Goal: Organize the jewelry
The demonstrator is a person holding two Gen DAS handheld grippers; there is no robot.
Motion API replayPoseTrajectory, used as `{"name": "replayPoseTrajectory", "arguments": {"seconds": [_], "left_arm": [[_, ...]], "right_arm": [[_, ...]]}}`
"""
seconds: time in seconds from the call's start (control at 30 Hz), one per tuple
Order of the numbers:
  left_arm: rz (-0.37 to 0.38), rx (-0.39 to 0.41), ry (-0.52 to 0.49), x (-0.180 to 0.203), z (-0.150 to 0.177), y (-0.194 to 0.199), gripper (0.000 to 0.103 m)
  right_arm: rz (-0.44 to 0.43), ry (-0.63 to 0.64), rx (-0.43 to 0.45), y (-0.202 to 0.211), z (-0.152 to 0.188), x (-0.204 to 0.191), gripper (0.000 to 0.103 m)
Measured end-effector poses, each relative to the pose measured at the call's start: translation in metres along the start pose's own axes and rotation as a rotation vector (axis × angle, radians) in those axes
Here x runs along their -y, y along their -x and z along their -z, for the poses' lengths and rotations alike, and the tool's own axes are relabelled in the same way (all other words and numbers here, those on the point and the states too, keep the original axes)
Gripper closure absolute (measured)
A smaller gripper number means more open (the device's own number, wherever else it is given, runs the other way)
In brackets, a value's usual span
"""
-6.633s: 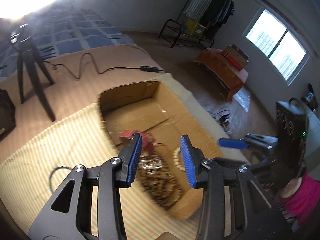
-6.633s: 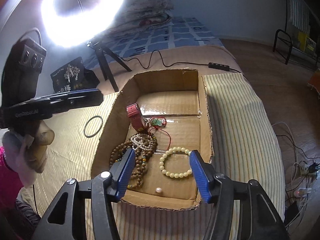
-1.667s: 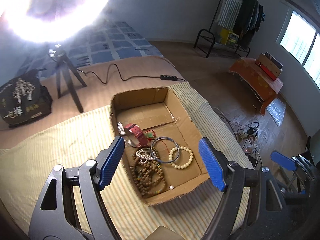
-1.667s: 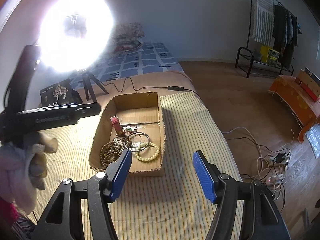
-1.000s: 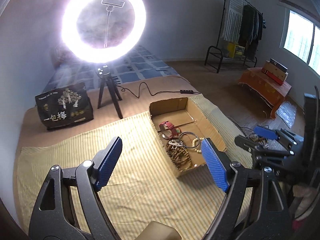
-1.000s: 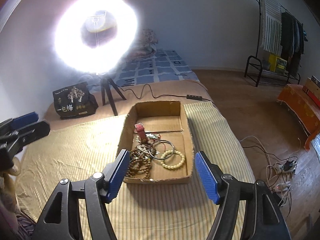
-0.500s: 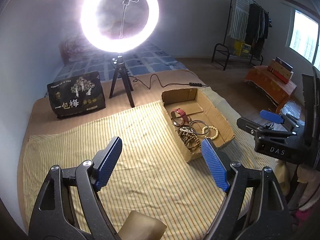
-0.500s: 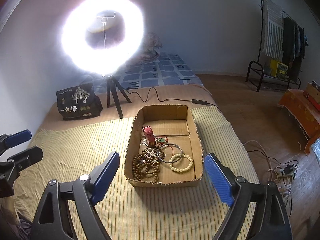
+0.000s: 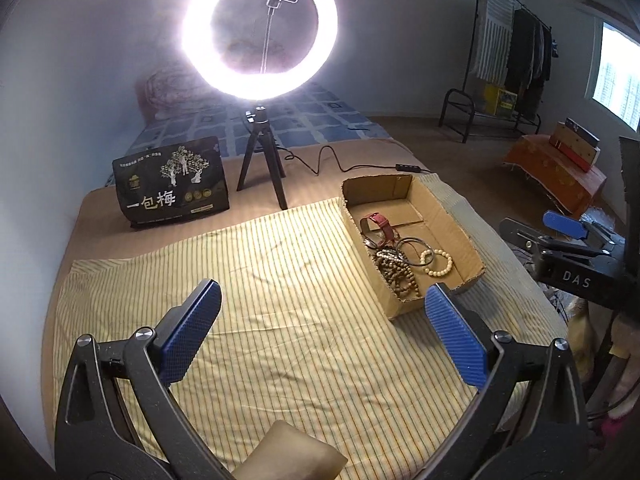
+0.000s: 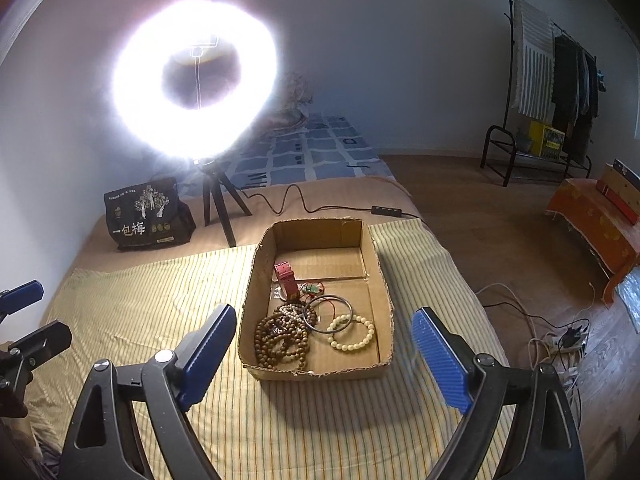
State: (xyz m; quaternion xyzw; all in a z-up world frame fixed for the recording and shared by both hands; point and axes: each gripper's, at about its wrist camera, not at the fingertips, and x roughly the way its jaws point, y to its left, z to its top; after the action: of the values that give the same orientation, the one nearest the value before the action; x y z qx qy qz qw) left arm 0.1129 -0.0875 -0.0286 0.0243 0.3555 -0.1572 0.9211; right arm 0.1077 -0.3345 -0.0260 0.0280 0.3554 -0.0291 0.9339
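An open cardboard box (image 10: 382, 276) sits on the striped cloth; it also shows in the left wrist view (image 9: 452, 216). Inside lie a red watch (image 10: 286, 276), brown bead strands (image 10: 280, 338), a dark bangle (image 10: 328, 314) and a pale bead bracelet (image 10: 352, 332). My right gripper (image 10: 324, 354) is open and empty, held back above the box's near end. My left gripper (image 9: 322, 336) is open and empty, over bare cloth left of the box. The right gripper also shows in the left wrist view (image 9: 560, 232).
A lit ring light on a tripod (image 9: 260, 32) stands behind the cloth, with a black printed bag (image 9: 172, 184) to its left. A cable with a switch (image 10: 386, 211) runs behind the box. The bed edge drops to the floor on the right, with cables (image 10: 560, 340).
Both grippers have drawn back and up from the box. The dark bangle, earlier on the cloth left of the box, now lies inside it. Both jaws have opened wider.
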Motion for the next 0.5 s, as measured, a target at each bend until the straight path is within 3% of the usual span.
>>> {"name": "replayPoseTrajectory", "arguments": {"seconds": [0.5], "left_arm": [[-0.039,0.008,0.003,-0.0046,0.0026,0.0012,0.000]], "right_arm": [[-0.002,0.028,0.023,0.0040,-0.0006,-0.0065,0.012]]}}
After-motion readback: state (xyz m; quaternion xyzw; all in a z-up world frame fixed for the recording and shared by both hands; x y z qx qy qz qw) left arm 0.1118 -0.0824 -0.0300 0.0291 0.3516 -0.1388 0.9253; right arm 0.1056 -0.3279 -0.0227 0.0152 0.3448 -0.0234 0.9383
